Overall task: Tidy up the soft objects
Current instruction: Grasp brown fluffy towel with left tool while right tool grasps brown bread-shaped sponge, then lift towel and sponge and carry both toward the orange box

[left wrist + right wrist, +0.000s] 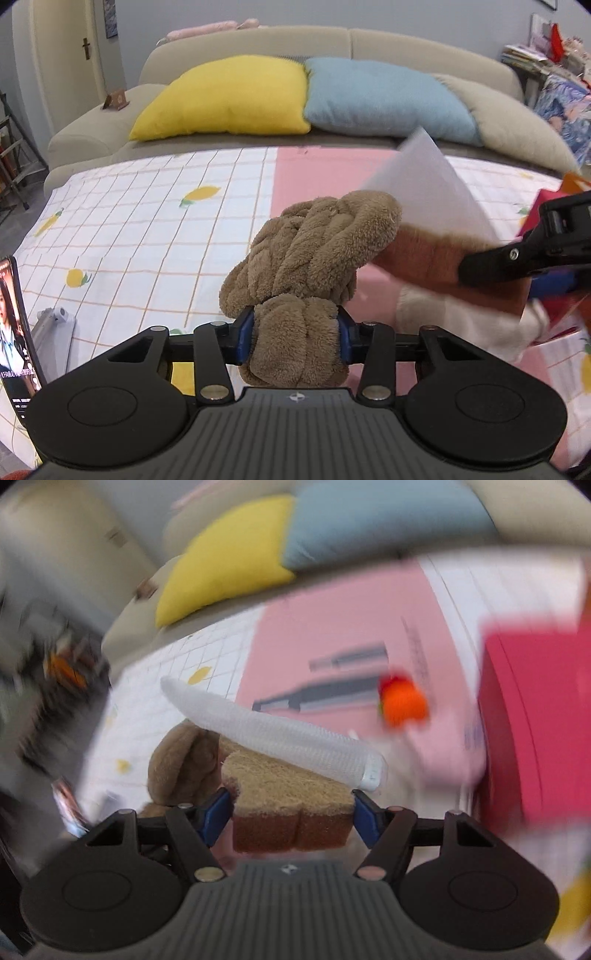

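Note:
My left gripper [295,334] is shut on the lower lobe of a brown knotted plush [314,251], held up over the lemon-check cloth [147,221]. My right gripper [291,812] is shut on a toast-shaped plush [291,797] with a dark crust. A white foam net sleeve [273,734] lies across the top of that plush. In the left wrist view the toast plush [424,258] touches the brown plush from the right. The right wrist view is motion-blurred and shows the brown plush [184,764] just left of the toast.
A beige sofa [406,40] at the back carries a yellow cushion [229,96] and a blue cushion [380,96]. A phone on a stand [14,332] is at the left edge. A red box [535,723], an orange soft toy [402,701] and a white plush [461,321] lie to the right.

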The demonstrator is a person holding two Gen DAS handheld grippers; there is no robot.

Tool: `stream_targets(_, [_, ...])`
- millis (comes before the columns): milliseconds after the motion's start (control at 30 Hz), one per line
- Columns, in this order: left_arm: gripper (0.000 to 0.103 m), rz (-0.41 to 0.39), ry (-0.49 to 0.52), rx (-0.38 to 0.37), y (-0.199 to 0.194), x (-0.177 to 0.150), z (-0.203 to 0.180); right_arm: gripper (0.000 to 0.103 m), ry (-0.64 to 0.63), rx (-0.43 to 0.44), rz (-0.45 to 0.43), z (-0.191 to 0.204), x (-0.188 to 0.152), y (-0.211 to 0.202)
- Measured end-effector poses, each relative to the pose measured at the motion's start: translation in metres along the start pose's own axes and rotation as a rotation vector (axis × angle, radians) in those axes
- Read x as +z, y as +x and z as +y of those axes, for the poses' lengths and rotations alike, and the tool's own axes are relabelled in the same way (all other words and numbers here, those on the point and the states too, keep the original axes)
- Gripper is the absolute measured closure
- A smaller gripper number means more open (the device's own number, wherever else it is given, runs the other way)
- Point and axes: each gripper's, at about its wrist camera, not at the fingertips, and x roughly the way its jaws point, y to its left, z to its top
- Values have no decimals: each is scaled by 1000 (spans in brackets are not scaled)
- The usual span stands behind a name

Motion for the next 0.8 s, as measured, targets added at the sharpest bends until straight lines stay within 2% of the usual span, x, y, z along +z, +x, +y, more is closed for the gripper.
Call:
stream_targets(200, [54,10,53,-66,-17,-5,-18,34,238,35,73,-36,-26,-10])
stream_targets(300, [54,7,79,-110,-24,-9,-28,35,361,79,128,-55,-41,-8])
stream_targets(467, [54,-19,106,-119,-38,-6,-39,37,294,117,112,-46,-47,-28])
stream_targets(500, [54,-24,102,-110,-41,-5,-39,41,288,139,105,-45,-48,-33])
stream_targets(633, [54,-29,35,-128,-51,0,-31,41,304,204,80,-50,-50,-54])
stream_targets(700, [54,-30,41,-110,-54,1,-31,42,296,216,61,-50,-50,-64])
stream_targets(767, [54,-40,39,-93,-59,2,-30,42,313,263,37,-52,-51,-73])
stream_targets(800, [54,-50,32,-88,-63,2,-29,42,359,314,20,-58,-52,-76])
